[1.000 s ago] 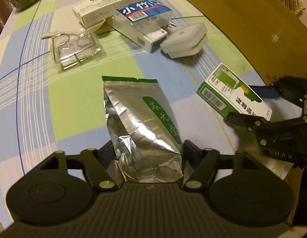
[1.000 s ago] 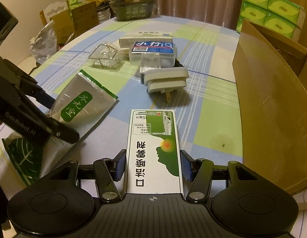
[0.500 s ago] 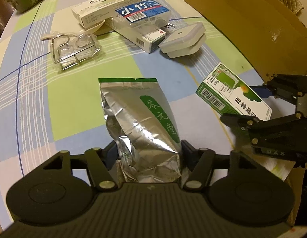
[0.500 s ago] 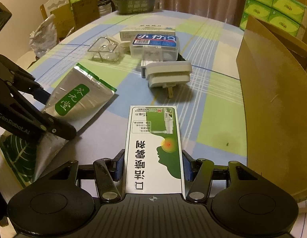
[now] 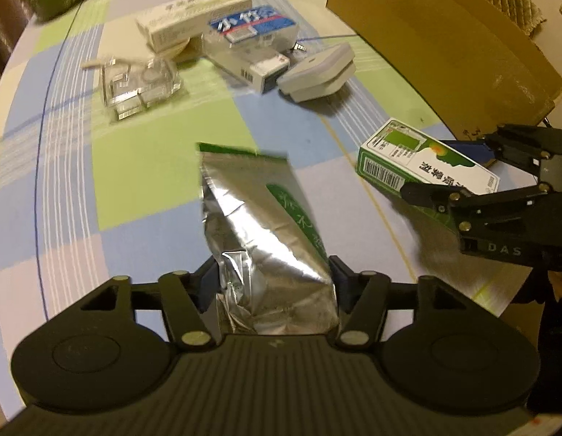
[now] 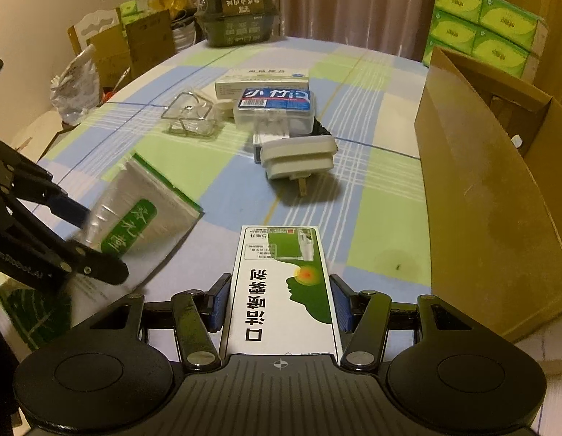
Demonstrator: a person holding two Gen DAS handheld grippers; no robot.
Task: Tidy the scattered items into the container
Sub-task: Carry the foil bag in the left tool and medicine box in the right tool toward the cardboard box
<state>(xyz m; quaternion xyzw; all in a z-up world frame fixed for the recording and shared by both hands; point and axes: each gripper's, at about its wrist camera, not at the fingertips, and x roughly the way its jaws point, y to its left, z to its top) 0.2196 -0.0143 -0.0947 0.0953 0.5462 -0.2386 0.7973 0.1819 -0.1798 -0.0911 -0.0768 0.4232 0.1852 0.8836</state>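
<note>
A silver foil pouch [image 5: 259, 225] with a green label sits between the pads of my left gripper [image 5: 273, 283], which is shut on its crumpled near end. The pouch [image 6: 143, 214] slants up off the checked tablecloth, with the left gripper [image 6: 96, 245] at its lower end. My right gripper [image 6: 281, 301] is shut on a green and white carton [image 6: 284, 276], its blue pads against both long sides. The carton [image 5: 422, 167] also shows in the left wrist view, held by the right gripper [image 5: 448, 167]. The open cardboard box [image 6: 480, 200] stands just right of it.
Further back on the table lie a white plug adapter [image 6: 299, 156], a clear case with a blue label [image 6: 275, 109], a long white carton [image 6: 261, 80] and a clear wire-framed holder [image 6: 188, 116]. A dark pack [image 6: 237, 11] sits at the far edge. Green tissue packs [image 6: 480, 25] stand behind the box.
My left gripper's jaws have closed in on the foil pouch and squeezed its near end, and the pouch has shifted slightly with the hand. The right gripper keeps its hold on the carton.
</note>
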